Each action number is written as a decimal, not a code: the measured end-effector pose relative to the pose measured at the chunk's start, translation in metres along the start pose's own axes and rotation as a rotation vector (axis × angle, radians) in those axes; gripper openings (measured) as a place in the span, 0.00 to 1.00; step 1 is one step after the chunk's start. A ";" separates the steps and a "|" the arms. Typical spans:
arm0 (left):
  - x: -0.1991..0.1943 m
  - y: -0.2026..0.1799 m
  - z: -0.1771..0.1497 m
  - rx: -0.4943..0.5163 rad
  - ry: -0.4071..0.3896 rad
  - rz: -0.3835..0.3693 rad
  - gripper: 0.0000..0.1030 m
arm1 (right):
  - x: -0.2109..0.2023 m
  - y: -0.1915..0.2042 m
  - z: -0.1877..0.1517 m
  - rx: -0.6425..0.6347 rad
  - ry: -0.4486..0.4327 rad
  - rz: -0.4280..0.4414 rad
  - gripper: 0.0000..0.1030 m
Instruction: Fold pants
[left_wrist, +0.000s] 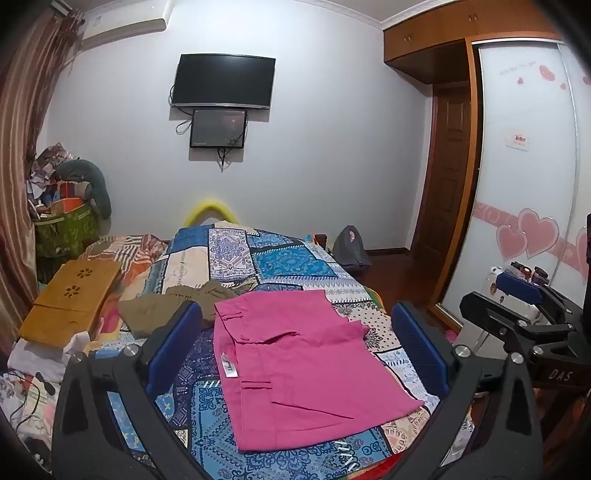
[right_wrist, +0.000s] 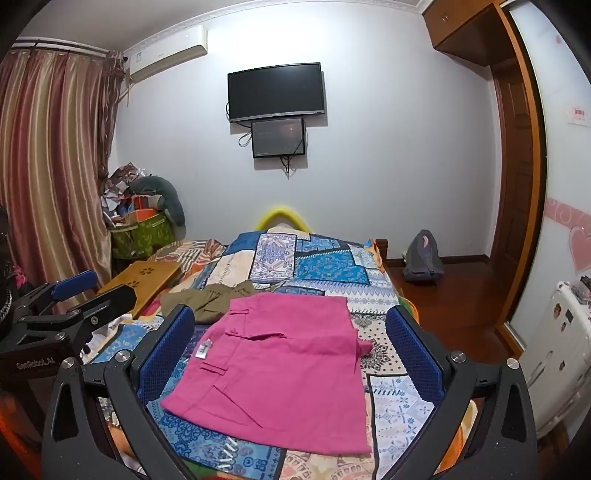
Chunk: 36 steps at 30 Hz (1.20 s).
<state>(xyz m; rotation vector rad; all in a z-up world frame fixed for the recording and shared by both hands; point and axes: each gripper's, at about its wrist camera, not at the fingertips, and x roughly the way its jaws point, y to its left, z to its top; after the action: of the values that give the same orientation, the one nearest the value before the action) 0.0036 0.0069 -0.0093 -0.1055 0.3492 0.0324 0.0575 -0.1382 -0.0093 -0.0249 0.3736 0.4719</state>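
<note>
Pink pants (left_wrist: 306, 365) (right_wrist: 284, 373) lie folded into a flat rectangle on the patchwork bedspread (left_wrist: 273, 258) (right_wrist: 325, 269), waistband and white label toward the left. My left gripper (left_wrist: 295, 339) hovers above them, jaws wide apart, nothing between its blue pads (left_wrist: 173, 343). My right gripper (right_wrist: 291, 343) also stands open over the pants, its pads (right_wrist: 413, 350) clear of the cloth. In the left wrist view the right gripper (left_wrist: 528, 299) shows at the right edge; the left gripper (right_wrist: 70, 295) shows at the left edge of the right wrist view.
An olive-brown garment (left_wrist: 177, 302) (right_wrist: 207, 299) lies crumpled just beyond the pink pants. A wooden lap tray (left_wrist: 70, 299) (right_wrist: 140, 280) rests on the bed's left side. A grey bag (right_wrist: 423, 256) sits on the floor to the right, before the wardrobe (left_wrist: 524, 166).
</note>
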 end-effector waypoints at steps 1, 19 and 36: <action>0.000 0.000 0.000 0.003 -0.001 -0.001 1.00 | 0.000 0.000 0.000 0.000 0.000 0.000 1.00; -0.005 -0.007 0.004 0.009 -0.011 -0.002 1.00 | -0.002 0.001 0.000 0.002 -0.008 0.002 1.00; -0.004 -0.005 0.005 0.006 -0.008 -0.001 1.00 | -0.003 0.000 0.002 0.005 -0.003 0.004 1.00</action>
<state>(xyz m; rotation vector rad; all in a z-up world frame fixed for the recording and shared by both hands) 0.0015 0.0021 -0.0023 -0.0998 0.3411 0.0310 0.0557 -0.1393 -0.0068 -0.0182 0.3718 0.4753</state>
